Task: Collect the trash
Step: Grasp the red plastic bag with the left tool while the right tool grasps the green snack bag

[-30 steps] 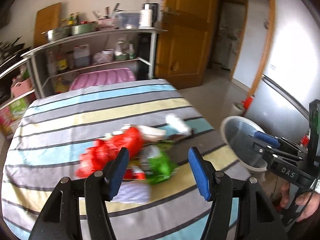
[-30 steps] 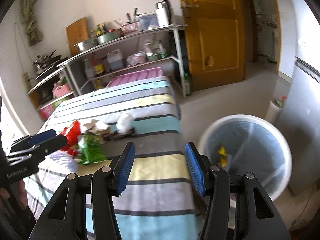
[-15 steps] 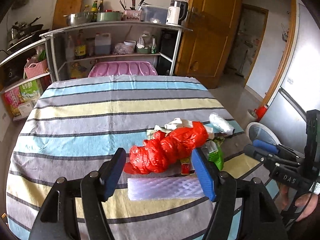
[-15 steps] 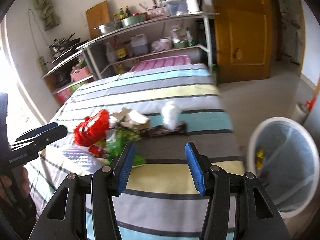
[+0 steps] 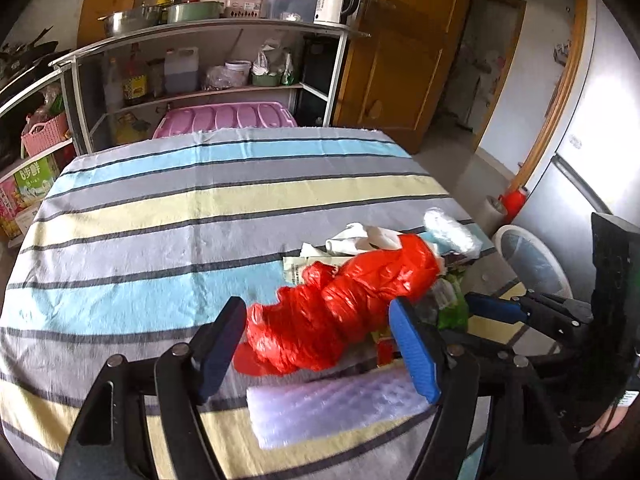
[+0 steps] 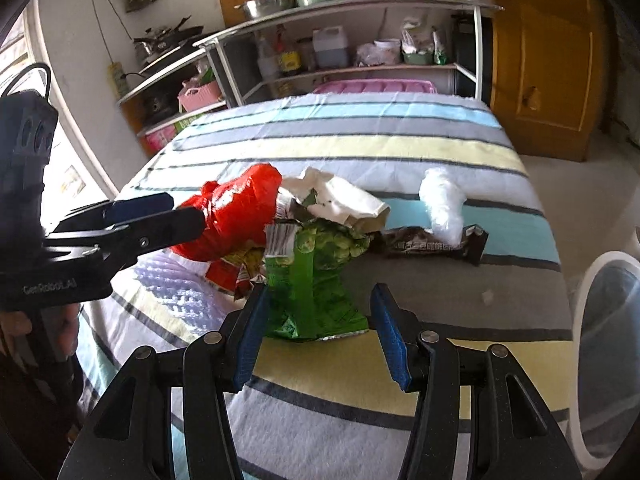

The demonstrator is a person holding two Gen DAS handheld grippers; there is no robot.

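A heap of trash lies on the striped tablecloth (image 5: pixel 160 216). A crumpled red plastic bag (image 5: pixel 348 304) sits just ahead of my left gripper (image 5: pixel 316 344), whose jaws are opening around its near end without pressing it. A sheet of bubble wrap (image 5: pixel 332 408) lies under that gripper. My right gripper (image 6: pixel 320 334) is open, low over the cloth, with the near end of a green snack bag (image 6: pixel 316 280) between its blue pads, untouched. Behind it lie a white paper bag (image 6: pixel 340 200), a dark wrapper (image 6: pixel 436 244) and a wad of clear plastic (image 6: pixel 442 204).
A white-rimmed bin (image 6: pixel 580 320) stands on the floor by the table's right edge. Metal shelves (image 5: pixel 200 40) with pots and bottles and a pink lid (image 5: pixel 224 116) are behind the table. A wooden door (image 5: pixel 400 60) and a fridge (image 5: pixel 592 128) are to the right.
Both grippers came down and closer to the heap. The left jaws spread wider around the red bag. The right view swung from the bin to the green bag.
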